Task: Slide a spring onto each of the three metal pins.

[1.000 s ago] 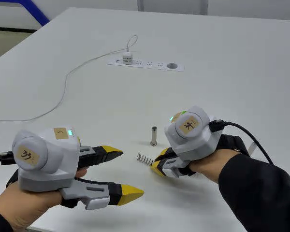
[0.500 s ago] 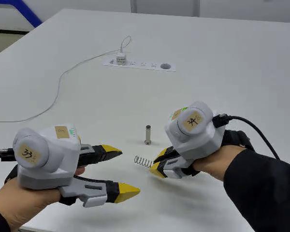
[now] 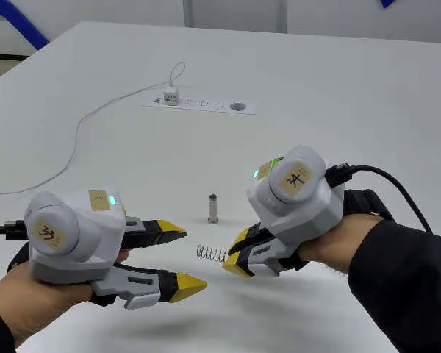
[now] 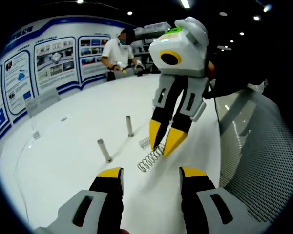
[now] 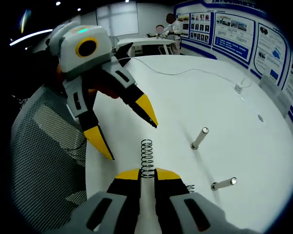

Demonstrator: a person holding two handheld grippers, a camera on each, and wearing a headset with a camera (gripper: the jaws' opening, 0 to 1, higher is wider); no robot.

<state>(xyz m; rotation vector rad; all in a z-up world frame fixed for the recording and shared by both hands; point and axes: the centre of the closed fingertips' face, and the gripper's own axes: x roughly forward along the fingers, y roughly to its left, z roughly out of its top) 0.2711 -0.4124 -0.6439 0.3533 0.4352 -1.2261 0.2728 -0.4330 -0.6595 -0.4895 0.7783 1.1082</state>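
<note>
Right gripper (image 5: 147,175): jaws pinched on one end of a spring (image 5: 146,155), and the rest of the coil sticks out forward past the tips. In the head view the right gripper (image 3: 237,254) holds the spring (image 3: 211,254) pointing toward the left gripper (image 3: 187,259). I cannot tell whether the free end touches the table (image 3: 338,110).

Left gripper (image 4: 151,173): jaws apart, nothing between them, tips just short of the spring's free end.

Second spring (image 4: 144,142) lies on the table behind the right gripper's tips. Two metal pins stand upright and bare beyond it, the near pin (image 4: 104,150) and the far pin (image 4: 130,126), well apart from each other. In the head view one pin (image 3: 213,209) stands just beyond the held spring, not touching it.

Power strip (image 3: 198,105) and its white cable (image 3: 81,129) are far back on the table.

Versus 1.0 s ago: the camera has shifted, so strip and pin sit further left. The right jaws stay clamped on the same spring and the left jaws stay apart. The gap between the left gripper's tips and the spring's free end looks narrower. Pin unmoved.
</note>
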